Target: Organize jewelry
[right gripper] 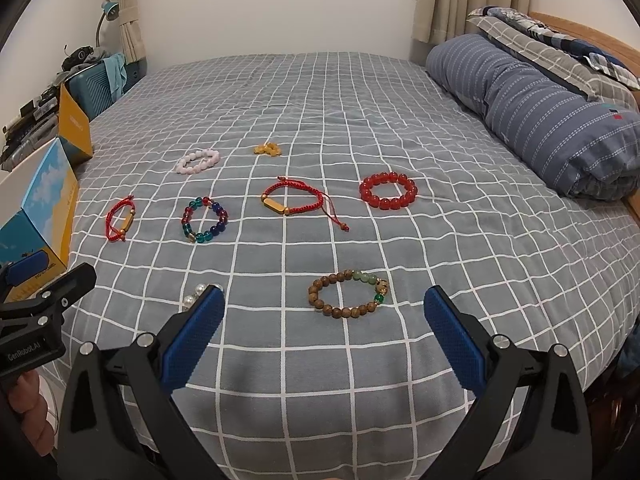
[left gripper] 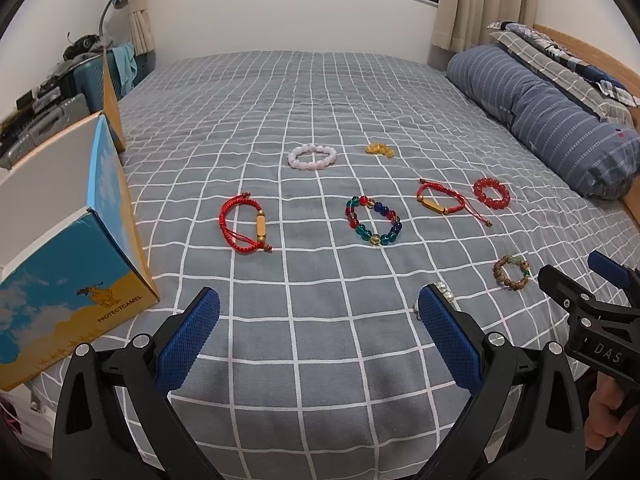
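Observation:
Several bracelets lie on the grey checked bed (left gripper: 320, 100): a pink bead one (left gripper: 312, 156), a yellow bead cluster (left gripper: 379, 149), two red cord ones (left gripper: 244, 225) (left gripper: 438, 199), a multicolour glass one (left gripper: 373, 220), a red bead one (right gripper: 388, 191), a brown wooden one (right gripper: 349, 294) and a white pearl one (right gripper: 198, 294) partly hidden by a finger. My left gripper (left gripper: 320, 312) is open and empty above the near bed. My right gripper (right gripper: 324, 308) is open and empty, just short of the wooden bracelet.
An open blue and yellow cardboard box (left gripper: 80, 264) stands at the left bed edge. A rolled striped duvet (left gripper: 548, 116) and pillows (right gripper: 540, 36) lie along the right side. Luggage and clutter (left gripper: 80, 72) sit beyond the bed's far left.

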The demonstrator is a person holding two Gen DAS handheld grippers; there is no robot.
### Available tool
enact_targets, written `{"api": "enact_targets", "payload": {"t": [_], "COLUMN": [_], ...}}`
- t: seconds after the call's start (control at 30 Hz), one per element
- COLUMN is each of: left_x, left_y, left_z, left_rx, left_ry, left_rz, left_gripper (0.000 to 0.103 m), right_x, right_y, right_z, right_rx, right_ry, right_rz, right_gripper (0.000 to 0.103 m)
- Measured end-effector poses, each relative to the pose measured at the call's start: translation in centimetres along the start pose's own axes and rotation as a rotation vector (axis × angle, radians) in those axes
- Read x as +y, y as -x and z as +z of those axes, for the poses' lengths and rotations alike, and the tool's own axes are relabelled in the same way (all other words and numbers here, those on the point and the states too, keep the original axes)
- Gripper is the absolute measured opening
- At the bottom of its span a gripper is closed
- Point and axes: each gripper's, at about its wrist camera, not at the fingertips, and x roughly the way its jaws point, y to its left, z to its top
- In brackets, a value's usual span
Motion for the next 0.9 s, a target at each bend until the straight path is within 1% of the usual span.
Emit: {"api": "enact_targets", "payload": {"t": [0.37,0.9], "left_x": [-0.15,-0.27], "left_y": [-0.01,0.56], "left_z": [0.19,-0.2], "left_rx": [0.001,-0.006], "left_ry": [-0.005,-0.007], "left_rz": [0.003,0.0], "left_gripper": [0.098,0.098], "right_x": [-0.04,0.04], "right_y": [-0.38,0.44], "right_z": [0.41,0.24], "right_rx": [0.008,-0.006], "right_ry": [-0.012,-0.019], "right_rz": [0.006,0.013], "right_gripper": [0.096,0.096]}}
